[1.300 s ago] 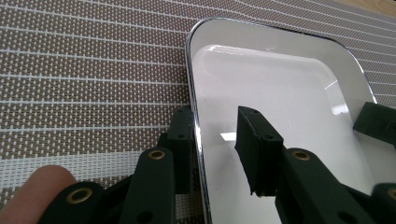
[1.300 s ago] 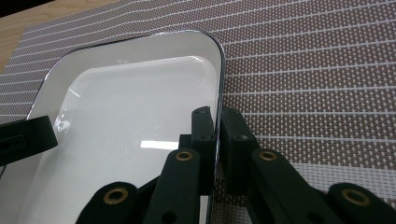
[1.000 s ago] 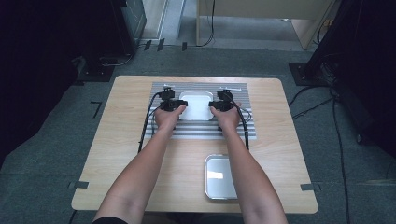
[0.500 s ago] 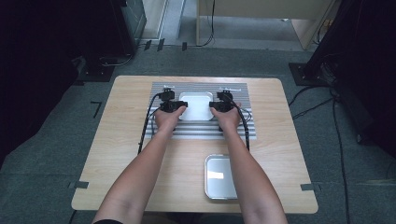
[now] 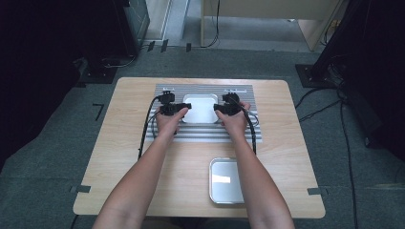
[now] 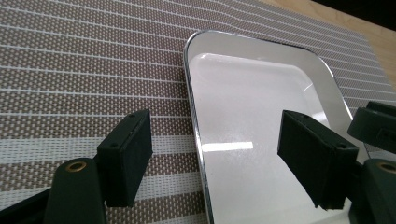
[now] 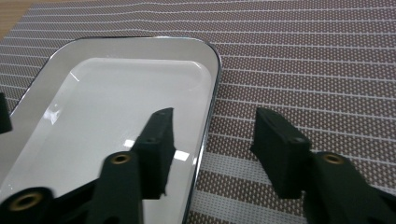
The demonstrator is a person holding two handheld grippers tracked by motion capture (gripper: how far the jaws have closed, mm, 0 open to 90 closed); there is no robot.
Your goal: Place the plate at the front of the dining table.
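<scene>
A shiny metal tray (image 5: 200, 108) lies on a striped mat (image 5: 206, 134) at the back middle of the table. My left gripper (image 5: 178, 109) is at the tray's left edge and my right gripper (image 5: 222, 108) at its right edge. In the left gripper view, the left gripper (image 6: 219, 163) is open, its jaws astride the tray's rim (image 6: 195, 130), one over the mat (image 6: 70, 70) and one over the tray's floor. The right gripper (image 7: 217, 149) is also open in its own view, astride the opposite rim (image 7: 211, 107). Neither jaw pair touches the rim.
A second metal tray (image 5: 226, 180) sits near the table's front edge, between the person's forearms. Bare wooden table top (image 5: 124, 143) lies left and right of the mat. Cables (image 5: 143, 133) trail back from both grippers along the forearms.
</scene>
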